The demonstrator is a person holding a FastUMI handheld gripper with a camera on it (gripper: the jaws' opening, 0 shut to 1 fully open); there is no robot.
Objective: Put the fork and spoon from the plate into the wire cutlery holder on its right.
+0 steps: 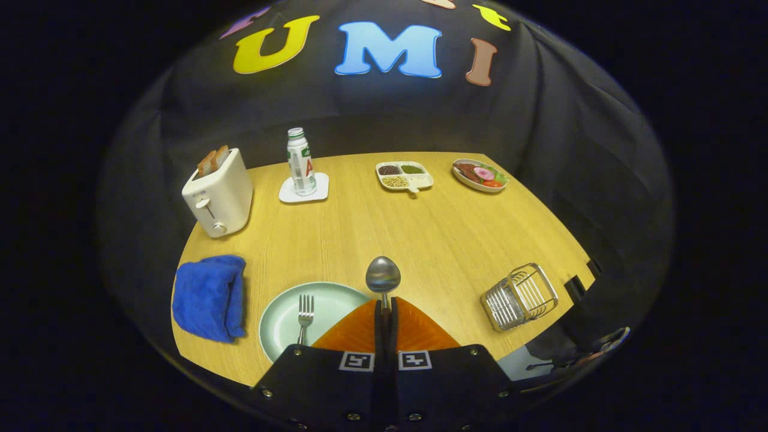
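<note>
Between closed fingers [384, 307], smooth metal spoon [383, 276] stands pinched.

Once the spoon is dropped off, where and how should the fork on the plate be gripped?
With the gripper shut on the spoon, the fork lies flat on the green plate, tines pointing away. Probably best to grip its slim handle from above, fingers straddling its sides, clear of the tines.

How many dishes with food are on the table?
2. The divided dish sits far across the table, beyond the spoon gripped in the shut tongs. The plate of food sits beside it, beyond the wire holder.
</note>
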